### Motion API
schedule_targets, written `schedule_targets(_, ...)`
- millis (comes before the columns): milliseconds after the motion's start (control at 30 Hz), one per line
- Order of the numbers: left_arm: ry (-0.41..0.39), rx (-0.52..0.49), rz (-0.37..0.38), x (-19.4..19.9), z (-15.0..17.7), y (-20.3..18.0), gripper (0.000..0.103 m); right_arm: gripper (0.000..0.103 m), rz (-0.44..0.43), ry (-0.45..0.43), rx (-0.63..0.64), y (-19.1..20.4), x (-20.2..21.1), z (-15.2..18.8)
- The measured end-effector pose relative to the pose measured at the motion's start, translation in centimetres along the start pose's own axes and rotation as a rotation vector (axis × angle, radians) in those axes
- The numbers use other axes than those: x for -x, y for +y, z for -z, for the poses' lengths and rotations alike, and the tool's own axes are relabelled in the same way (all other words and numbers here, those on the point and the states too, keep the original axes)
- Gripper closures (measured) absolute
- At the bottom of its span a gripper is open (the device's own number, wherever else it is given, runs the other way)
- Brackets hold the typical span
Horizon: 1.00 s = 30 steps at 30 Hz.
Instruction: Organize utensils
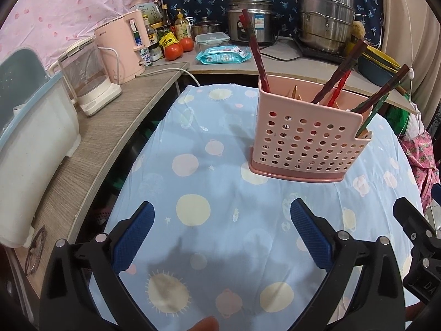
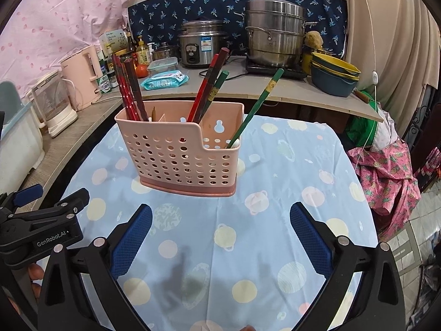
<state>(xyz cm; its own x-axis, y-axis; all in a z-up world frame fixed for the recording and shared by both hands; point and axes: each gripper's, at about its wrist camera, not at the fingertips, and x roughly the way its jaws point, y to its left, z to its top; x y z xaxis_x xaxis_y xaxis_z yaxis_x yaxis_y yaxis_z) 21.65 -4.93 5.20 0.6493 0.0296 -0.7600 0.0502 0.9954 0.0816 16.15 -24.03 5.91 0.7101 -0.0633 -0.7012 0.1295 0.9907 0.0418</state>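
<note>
1. The pink perforated holder [image 2: 183, 151] stands upright on the table's blue planet-print cloth [image 2: 270, 234], toward the far half of the table, well ahead of both grippers.
2. The chopsticks are already in it: dark red ones [image 2: 129, 91] lean in the left compartment, a red and brown pair [image 2: 208, 88] with one green stick [image 2: 217, 87] stands in the middle, and a single green chopstick [image 2: 257, 104] slants out of the low right-hand section.
3. The left gripper [image 1: 222, 244] hovers low over the near cloth with its blue pads spread wide — nothing lies between them.
4. The right gripper [image 2: 220, 245] is held the same way, fingers wide apart and empty, pointed straight at the holder's front wall.
5. No loose utensil shows on the cloth in either view, so the step in hand looks like either the close of the gathering or the start of sorting by colour.
6. If sorting is meant, the green pair is split across two compartments; the next move would call for closing on one green stick high on its shaft, above the rim, and lifting it along its own slant so that it does not drag the light holder over.
7. The free gripper could steady the holder's wall — it looks easy to tip.
</note>
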Motion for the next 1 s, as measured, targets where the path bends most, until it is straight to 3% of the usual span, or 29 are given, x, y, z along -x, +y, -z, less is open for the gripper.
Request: schedule_targets(1000, -0.009, -0.028, -0.02, 0.55, 0.42, -0.78, 0.008, 0.007, 0.006, 0.014, 0.003, -0.16, 0.14, 0.63)
